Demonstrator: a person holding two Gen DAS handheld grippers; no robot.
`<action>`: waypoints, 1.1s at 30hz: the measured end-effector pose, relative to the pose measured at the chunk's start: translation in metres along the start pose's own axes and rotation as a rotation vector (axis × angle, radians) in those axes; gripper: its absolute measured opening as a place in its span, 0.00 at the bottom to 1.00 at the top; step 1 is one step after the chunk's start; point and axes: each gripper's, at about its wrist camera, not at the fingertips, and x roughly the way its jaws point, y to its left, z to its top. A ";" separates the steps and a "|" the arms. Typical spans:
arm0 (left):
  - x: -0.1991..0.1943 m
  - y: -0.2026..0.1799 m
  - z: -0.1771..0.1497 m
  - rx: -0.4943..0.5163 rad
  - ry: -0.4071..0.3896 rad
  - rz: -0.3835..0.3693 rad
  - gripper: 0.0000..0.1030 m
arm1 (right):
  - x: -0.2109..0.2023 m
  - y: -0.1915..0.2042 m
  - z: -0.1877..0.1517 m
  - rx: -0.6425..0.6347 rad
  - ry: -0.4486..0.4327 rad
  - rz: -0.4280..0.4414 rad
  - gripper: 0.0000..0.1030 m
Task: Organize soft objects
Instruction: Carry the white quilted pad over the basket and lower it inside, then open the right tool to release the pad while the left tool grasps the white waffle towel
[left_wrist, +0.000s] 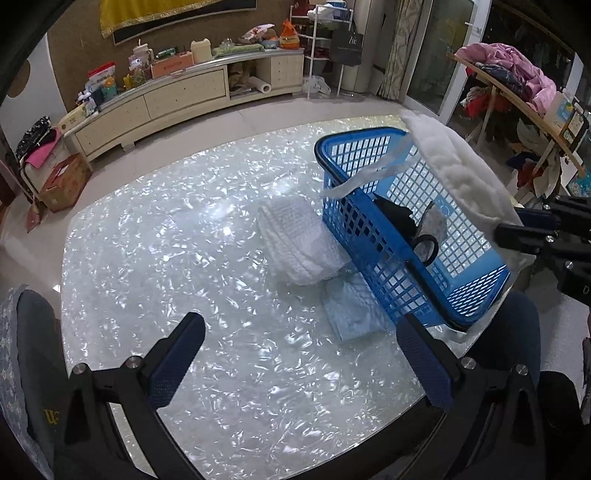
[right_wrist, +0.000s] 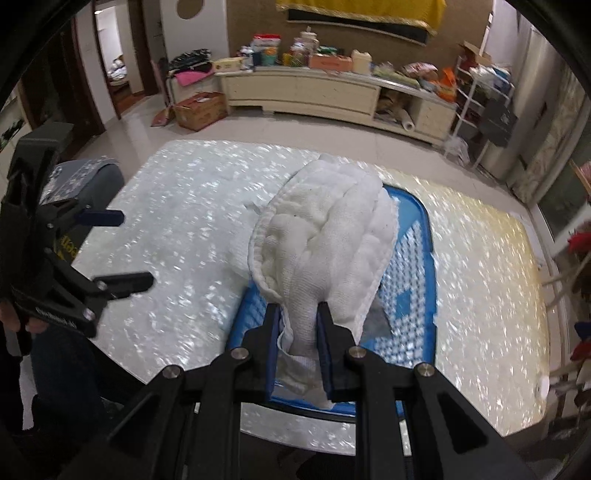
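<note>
Right gripper (right_wrist: 298, 325) pinches the white quilted cloth (right_wrist: 325, 229), bunched, above the blue basket (left_wrist: 373, 236), likely for dropping in. Left gripper (left_wrist: 299, 354) hangs wide open, empty, over the table (left_wrist: 147, 258), clear of the drop.

A white quilted cloth (right_wrist: 325, 236) is hanging over a blue lattice basket (left_wrist: 373, 236); the table (left_wrist: 184, 240) is shimmering pearly white at centre frame.
</note>
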 end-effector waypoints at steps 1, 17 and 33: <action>0.003 0.001 0.001 -0.004 0.006 -0.009 1.00 | 0.001 -0.004 -0.002 0.005 0.007 -0.002 0.17; 0.087 0.028 0.019 -0.057 0.109 -0.026 1.00 | 0.061 -0.028 -0.013 0.054 0.189 -0.015 0.18; 0.172 0.051 0.048 -0.073 0.212 -0.045 0.95 | 0.083 -0.039 -0.019 0.092 0.274 0.007 0.19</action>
